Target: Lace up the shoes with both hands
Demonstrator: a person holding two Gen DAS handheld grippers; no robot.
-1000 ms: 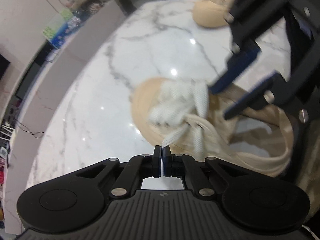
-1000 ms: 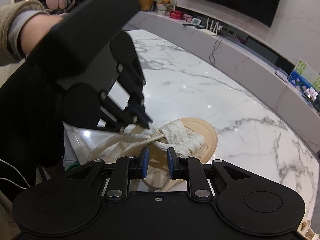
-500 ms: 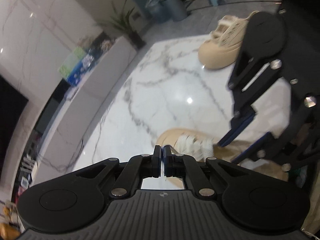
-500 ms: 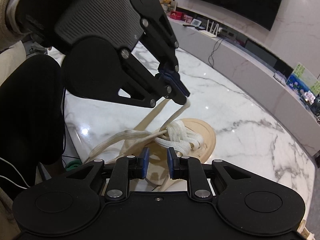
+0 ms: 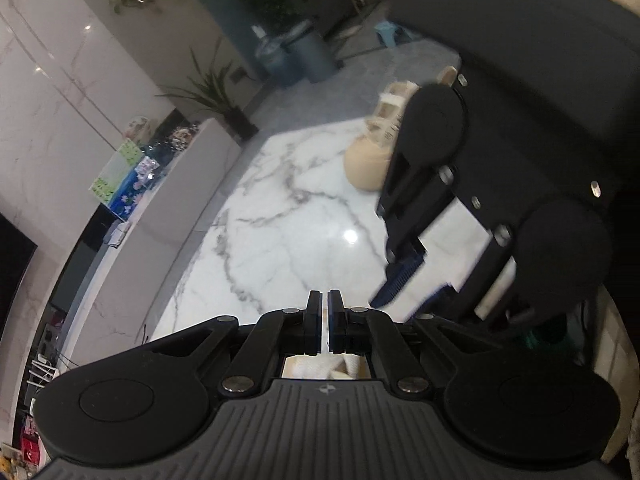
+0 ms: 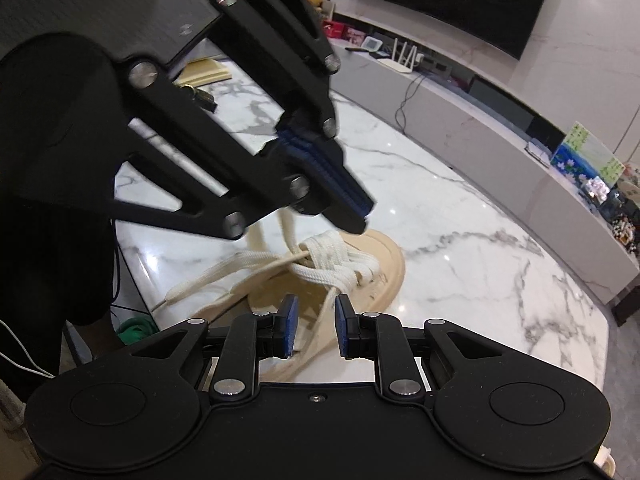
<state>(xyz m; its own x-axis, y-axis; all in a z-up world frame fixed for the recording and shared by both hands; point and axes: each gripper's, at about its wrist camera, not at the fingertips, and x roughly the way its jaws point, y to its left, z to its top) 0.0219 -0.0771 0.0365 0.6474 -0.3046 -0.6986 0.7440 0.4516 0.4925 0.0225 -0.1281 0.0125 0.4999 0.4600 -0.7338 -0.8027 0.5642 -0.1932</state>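
Here the left gripper [image 6: 362, 216], clenched apparently on a lace [image 6: 288, 236], has risen and drawn it taut above the shoe [image 6: 376, 268] on the marble table [image 6: 460, 240], while the right gripper [image 6: 314, 330] hangs parted around another strand, ungripped.

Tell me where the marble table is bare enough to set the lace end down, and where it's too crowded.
Bare: the marble table beyond the near shoe's toe, toward the grey ledge, and the stretch running to the second shoe. Crowded: around the near shoe, where loose laces sprawl, the left gripper hangs overhead and the right gripper sits close.
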